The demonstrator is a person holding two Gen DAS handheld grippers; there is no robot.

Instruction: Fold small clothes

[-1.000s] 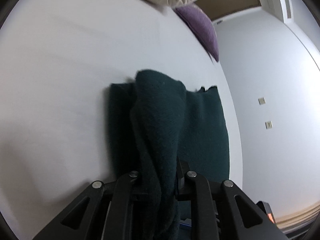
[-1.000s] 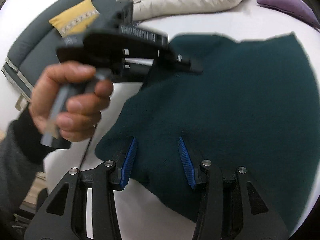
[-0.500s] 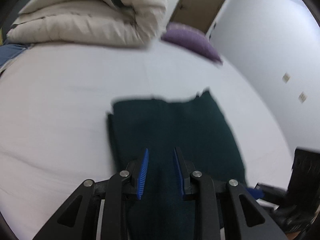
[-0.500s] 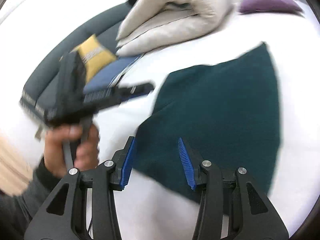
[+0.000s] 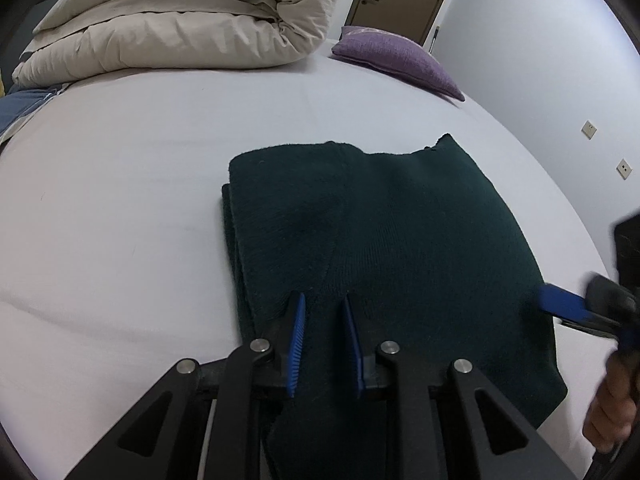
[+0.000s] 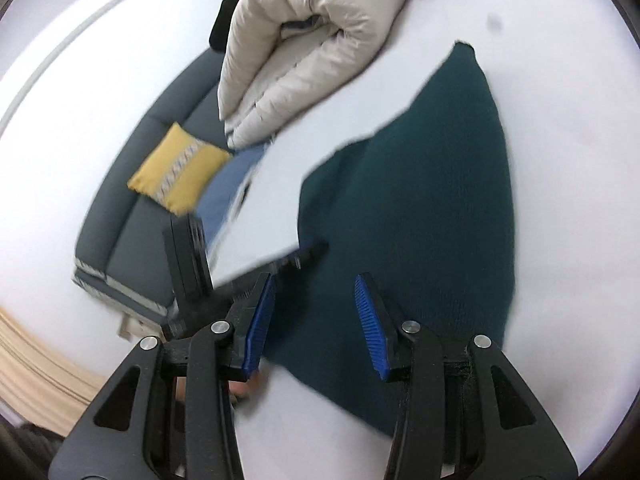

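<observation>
Sweater (image 5: 400,248) lies half-folded – my left gripper (image 5: 323,340) is closing, narrow and empty, right gripper (image 6: 316,320) part-open, empty; I'd pinch near corners evenly.

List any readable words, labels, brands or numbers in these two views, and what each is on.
None can be read.
Dark green garment: no tag or print shows.
Purple cushion: faint marks near its top edge, too blurred to read.
Yellow cushion: a woven pattern strip, no letters.
</observation>
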